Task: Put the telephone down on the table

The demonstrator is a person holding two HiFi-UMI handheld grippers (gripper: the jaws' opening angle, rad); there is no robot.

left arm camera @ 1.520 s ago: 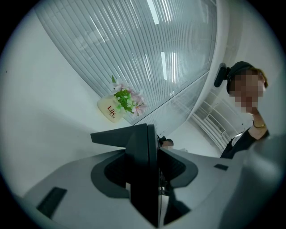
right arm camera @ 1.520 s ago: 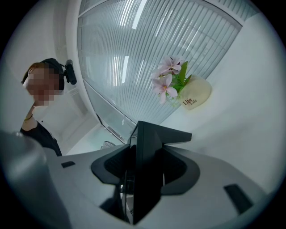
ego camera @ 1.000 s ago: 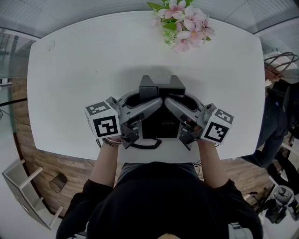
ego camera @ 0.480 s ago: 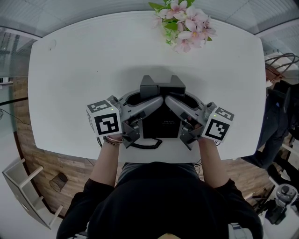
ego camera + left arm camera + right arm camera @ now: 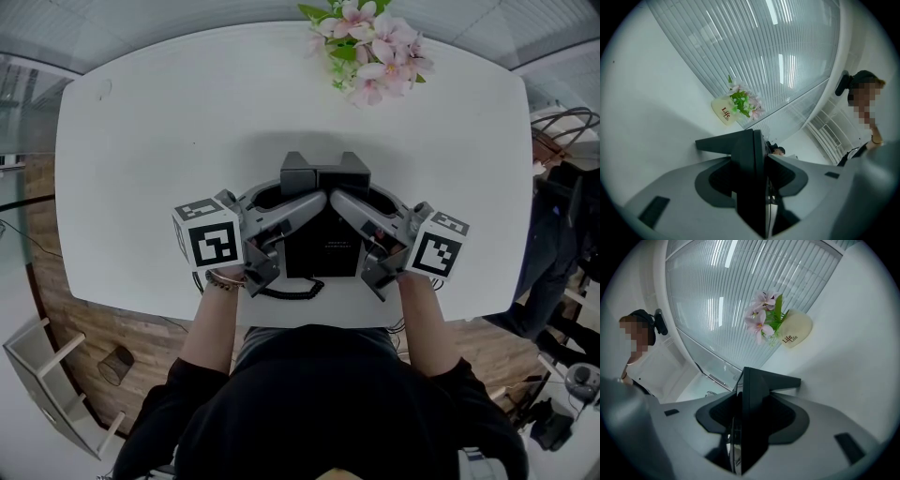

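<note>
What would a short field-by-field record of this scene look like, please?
surface: white table
telephone: black, by the table's near edge; whether it rests on the table cannot be told
left hand-held gripper: shut on the telephone's left side
right hand-held gripper: shut on the telephone's right side
cord: black, coiled, at the near edge
flowers: pink, at the far edge

A black short-sleeved top (image 5: 328, 403) is worn; grey left gripper (image 5: 752, 145) and right gripper (image 5: 752, 380) carry black-and-white marker cubes (image 5: 208, 239).
</note>
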